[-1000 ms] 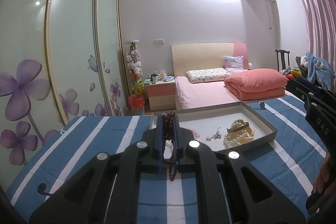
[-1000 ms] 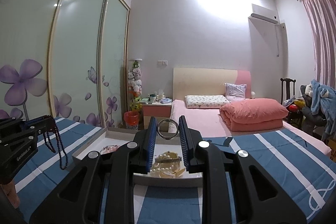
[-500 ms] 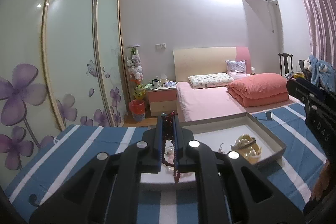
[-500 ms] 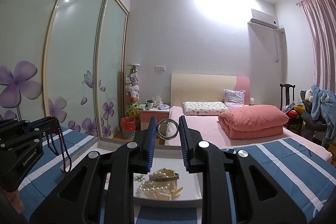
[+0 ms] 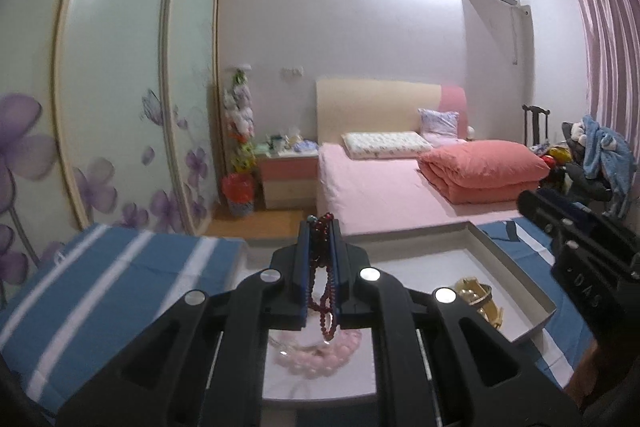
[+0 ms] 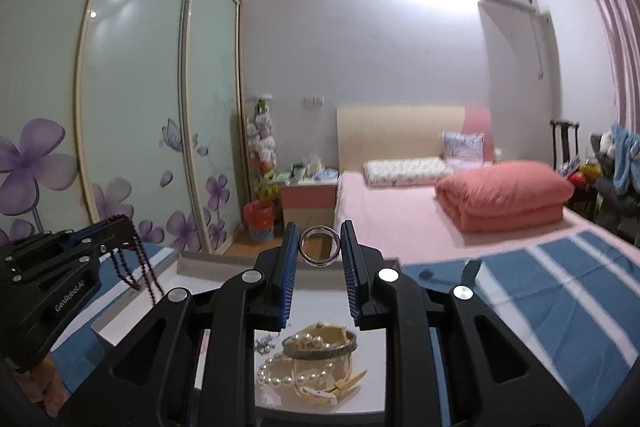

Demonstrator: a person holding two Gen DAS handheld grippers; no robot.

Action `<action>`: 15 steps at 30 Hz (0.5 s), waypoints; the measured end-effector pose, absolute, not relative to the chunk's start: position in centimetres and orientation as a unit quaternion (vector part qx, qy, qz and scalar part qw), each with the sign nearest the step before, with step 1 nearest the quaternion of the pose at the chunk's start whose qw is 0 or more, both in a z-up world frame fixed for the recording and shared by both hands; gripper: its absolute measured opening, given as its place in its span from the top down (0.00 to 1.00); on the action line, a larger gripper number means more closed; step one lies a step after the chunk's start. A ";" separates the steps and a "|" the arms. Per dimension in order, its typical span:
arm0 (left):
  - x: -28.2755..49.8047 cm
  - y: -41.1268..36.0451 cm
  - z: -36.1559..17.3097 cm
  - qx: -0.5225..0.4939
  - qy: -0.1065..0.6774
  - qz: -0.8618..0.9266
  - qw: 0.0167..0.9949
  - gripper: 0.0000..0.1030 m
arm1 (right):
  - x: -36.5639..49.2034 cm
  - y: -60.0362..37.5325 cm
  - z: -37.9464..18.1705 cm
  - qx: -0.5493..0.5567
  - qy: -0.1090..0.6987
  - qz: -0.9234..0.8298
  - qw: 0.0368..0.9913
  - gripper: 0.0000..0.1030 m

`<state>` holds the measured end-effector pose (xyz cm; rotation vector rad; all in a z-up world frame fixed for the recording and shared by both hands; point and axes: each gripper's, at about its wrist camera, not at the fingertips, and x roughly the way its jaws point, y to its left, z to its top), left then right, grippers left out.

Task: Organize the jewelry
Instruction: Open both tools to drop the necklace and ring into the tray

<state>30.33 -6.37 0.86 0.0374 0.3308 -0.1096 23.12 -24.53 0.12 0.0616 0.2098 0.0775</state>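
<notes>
My left gripper (image 5: 319,227) is shut on a dark red bead necklace (image 5: 325,291), whose loops hang down over the left part of a shallow grey tray (image 5: 508,259). A pink bead bracelet (image 5: 320,351) lies in the tray right under it. In the right wrist view the left gripper (image 6: 120,225) shows at far left with the red beads (image 6: 138,267) dangling. My right gripper (image 6: 319,245) is shut on a silver ring (image 6: 319,246), held upright above the tray (image 6: 216,261). Below it lie a pearl strand (image 6: 288,373) and a gold bangle (image 6: 320,345).
The tray rests on a blue-and-white striped cloth (image 6: 560,291). Small silver earrings (image 6: 264,341) lie left of the pearls. Beyond are a pink bed (image 5: 384,187), a bedside cabinet (image 5: 286,179) and a flowered sliding wardrobe (image 5: 120,107). The right gripper's body (image 5: 580,243) shows at right in the left wrist view.
Both grippers have moved forward and slightly down over the tray, which now fills more of the lower views. The necklace and the ring stay held; the pink bracelet now lies under the necklace.
</notes>
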 end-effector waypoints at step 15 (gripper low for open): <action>31.5 -6.8 -1.5 0.024 0.184 -0.067 0.980 0.76 | 24.4 -23.1 -0.8 0.016 0.138 0.057 0.989 0.56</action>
